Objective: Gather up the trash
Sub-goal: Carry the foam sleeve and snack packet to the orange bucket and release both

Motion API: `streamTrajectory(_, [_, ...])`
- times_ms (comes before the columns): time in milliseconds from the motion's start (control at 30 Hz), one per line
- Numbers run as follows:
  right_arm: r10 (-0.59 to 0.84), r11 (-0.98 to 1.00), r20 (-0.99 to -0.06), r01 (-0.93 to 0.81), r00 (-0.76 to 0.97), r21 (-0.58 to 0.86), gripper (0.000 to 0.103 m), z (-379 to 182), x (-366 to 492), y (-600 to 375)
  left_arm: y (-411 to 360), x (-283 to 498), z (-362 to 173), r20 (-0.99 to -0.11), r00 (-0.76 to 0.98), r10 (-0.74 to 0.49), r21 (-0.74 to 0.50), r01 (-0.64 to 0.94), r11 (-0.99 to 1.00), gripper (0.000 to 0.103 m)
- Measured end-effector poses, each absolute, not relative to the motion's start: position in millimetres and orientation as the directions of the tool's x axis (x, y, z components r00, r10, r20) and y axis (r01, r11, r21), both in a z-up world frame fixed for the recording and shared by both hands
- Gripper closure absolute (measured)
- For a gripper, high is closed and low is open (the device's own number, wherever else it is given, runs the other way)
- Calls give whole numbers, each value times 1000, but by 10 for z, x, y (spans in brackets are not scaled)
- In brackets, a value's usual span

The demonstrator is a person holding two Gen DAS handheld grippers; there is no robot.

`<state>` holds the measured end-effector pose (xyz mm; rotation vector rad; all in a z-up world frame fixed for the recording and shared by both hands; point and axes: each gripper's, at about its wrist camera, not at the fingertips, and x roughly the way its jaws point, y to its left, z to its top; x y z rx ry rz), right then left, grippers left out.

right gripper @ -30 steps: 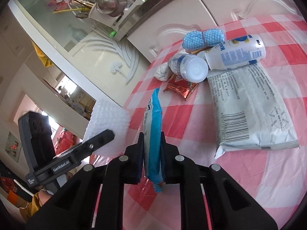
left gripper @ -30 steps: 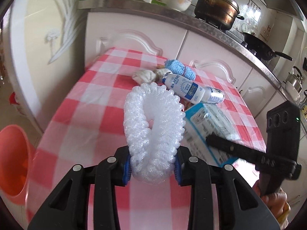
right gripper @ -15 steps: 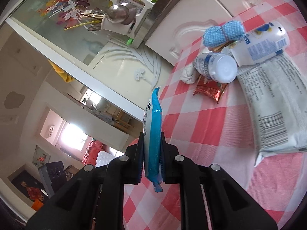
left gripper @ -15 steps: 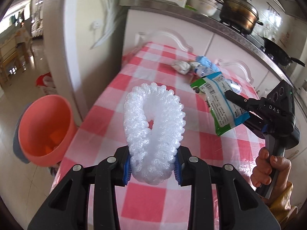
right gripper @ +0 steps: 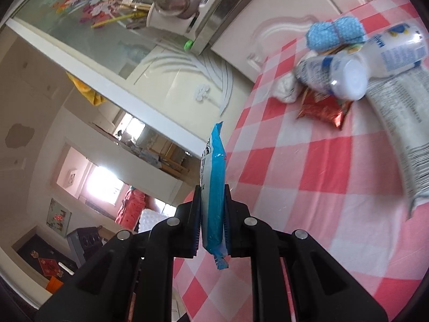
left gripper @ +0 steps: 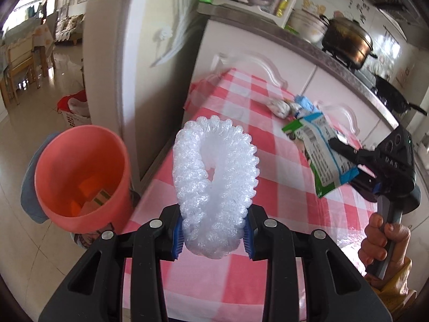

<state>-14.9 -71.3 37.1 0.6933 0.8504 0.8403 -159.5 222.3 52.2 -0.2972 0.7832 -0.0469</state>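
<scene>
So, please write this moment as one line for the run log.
left gripper: shut on bubble wrap | right gripper: shut on blue packet | orange bin: beside table

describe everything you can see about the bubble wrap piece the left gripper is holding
The bubble wrap is a white, translucent plastic sheet covered in small air bubbles, curled into an upright loop with a small opening near its middle. Its lower end is pinched between the blue pads of the left gripper, which is shut on it; nothing else touches it. It is held in the air above the near edge of the red-and-white checked tablecloth, with the orange bin down on the floor to its left.
</scene>
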Motion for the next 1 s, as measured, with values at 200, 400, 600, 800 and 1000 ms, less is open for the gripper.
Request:
streamTrajectory(200, [873, 476, -385, -354, 298, 805, 87, 371, -215, -285, 2696, -1681, 524, -655, 745, -122, -313, -122, 942, 67])
streamTrajectory(400, [886, 461, -409, -344, 217, 818, 87, 428, -186, 133, 3225, -1680, 468, -636, 768, -82, -351, -193, 916, 67])
streamTrajectory(600, [873, 481, -465, -409, 144, 776, 87, 600, -150, 730, 3637, -1634, 326, -638, 769, -43, -366, -254, 895, 66])
streamTrajectory(800, [844, 491, -533, -501, 69, 713, 87, 708, -118, 1465, 3967, -1504, 86, -669, 743, -20, -379, -317, 869, 66])
streamTrajectory(1000, [785, 529, -619, -544, 24, 651, 87, 570, -49, 2053, 4128, -1408, -106, -695, 719, -4, -375, -357, 856, 66])
